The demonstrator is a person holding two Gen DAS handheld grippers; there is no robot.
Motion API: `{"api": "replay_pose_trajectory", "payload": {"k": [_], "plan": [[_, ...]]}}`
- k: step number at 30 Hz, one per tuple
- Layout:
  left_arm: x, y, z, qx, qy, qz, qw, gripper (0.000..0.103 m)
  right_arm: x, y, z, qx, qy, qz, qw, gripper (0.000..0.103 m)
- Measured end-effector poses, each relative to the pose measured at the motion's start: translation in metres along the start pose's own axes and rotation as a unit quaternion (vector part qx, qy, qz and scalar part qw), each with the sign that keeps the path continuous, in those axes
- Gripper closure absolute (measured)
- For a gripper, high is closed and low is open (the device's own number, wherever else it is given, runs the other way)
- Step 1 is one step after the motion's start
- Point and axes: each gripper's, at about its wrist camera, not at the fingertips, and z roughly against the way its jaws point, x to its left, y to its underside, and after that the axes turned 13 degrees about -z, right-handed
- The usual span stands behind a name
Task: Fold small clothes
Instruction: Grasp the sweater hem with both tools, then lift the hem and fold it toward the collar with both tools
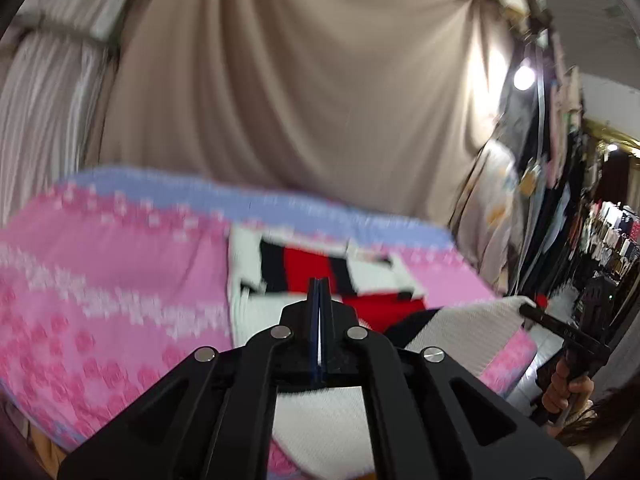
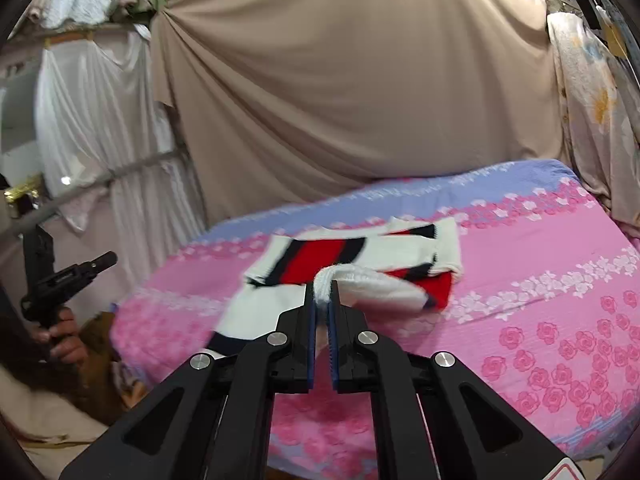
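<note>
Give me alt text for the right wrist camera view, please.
The right gripper pinches a bunched white edge of a white, red and black sweater lying on a pink flowered bedspread. A beige curtain hangs behind.

Sweater [image 2: 360, 264]: ribbed knit cloth, matt, white with red and dark bands | Bed cover [image 2: 540, 280]: woven cloth, matt, pink rose print, lilac border | Right gripper [image 2: 323, 300]: matt black plastic, shiny metal rivets, blue pads | Left gripper [image 1: 320, 292]: same finish | Backdrop [image 2: 340, 92]: smooth beige draped cloth
</note>
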Motion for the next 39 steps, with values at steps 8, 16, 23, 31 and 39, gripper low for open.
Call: {"api": "replay_pose_trajectory", "payload": {"k": [8, 16, 23, 31, 39], "plan": [[0.032, 0.106, -0.082, 0.237, 0.039, 0.093, 0.9662, 0.074, -0.075, 0.048, -0.034, 0.099, 0.094, -0.072, 0.988, 0.091], [0.005, 0.123, -0.091, 0.246, 0.098, 0.1, 0.959, 0.032, -0.11, 0.06, -0.012, 0.09, 0.061, -0.152, 0.982, 0.038], [-0.004, 0.137, -0.101, 0.266, 0.101, 0.118, 0.9515, 0.024, -0.12, 0.074, -0.026, 0.126, 0.057, -0.164, 0.977, 0.035], [-0.02, 0.128, -0.111, 0.244, 0.131, 0.109, 0.9546, 0.076, -0.106, 0.086, -0.045, 0.13, 0.014, -0.135, 0.982, 0.082], [-0.014, 0.077, -0.037, 0.053, 0.143, 0.085, 0.9847, 0.098, -0.068, 0.068, 0.019, 0.008, -0.144, -0.081, 0.986, 0.095]]}}
